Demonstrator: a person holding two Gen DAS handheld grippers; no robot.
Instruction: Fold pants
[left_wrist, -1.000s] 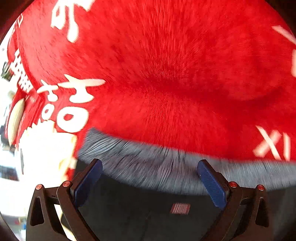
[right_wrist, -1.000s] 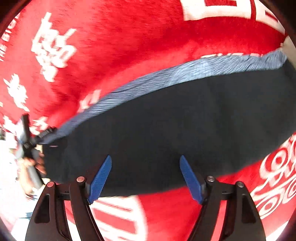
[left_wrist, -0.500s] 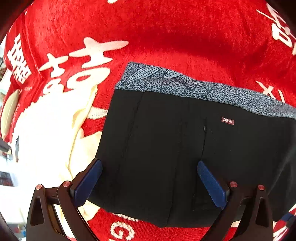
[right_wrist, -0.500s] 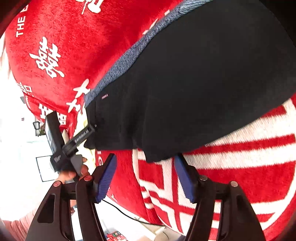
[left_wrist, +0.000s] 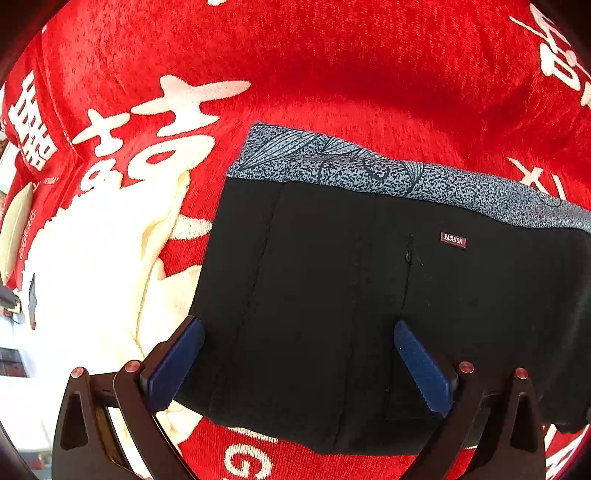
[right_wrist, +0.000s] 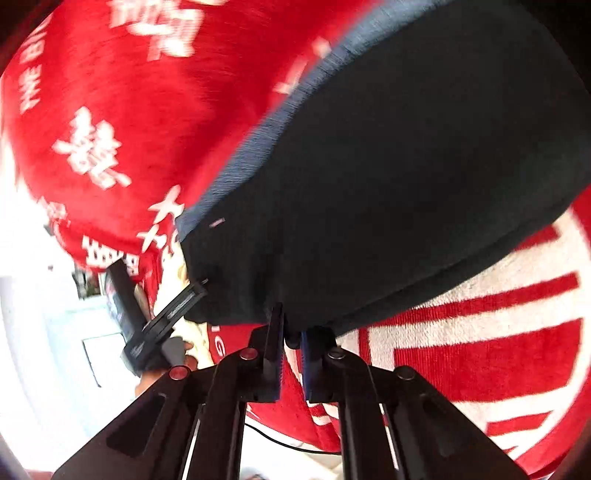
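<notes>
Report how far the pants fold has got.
Done: the pants lie flat on the red blanket, waistband up, no fold visible. In hand: the right tongs, jaws just closed, pinch the near edge; the left tongs stand open over the cloth. Left: the whole fold.

Left wrist view looks steeply down, close over black pants; right wrist view faces their hem obliquely, nearer. Both share pants.

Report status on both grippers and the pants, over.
Right gripper just closed, shut on the near edge of the black pants with grey speckled waistband. Left gripper open over them, not gripping. Pants flat on red plush blanket; nothing in the way.
</notes>
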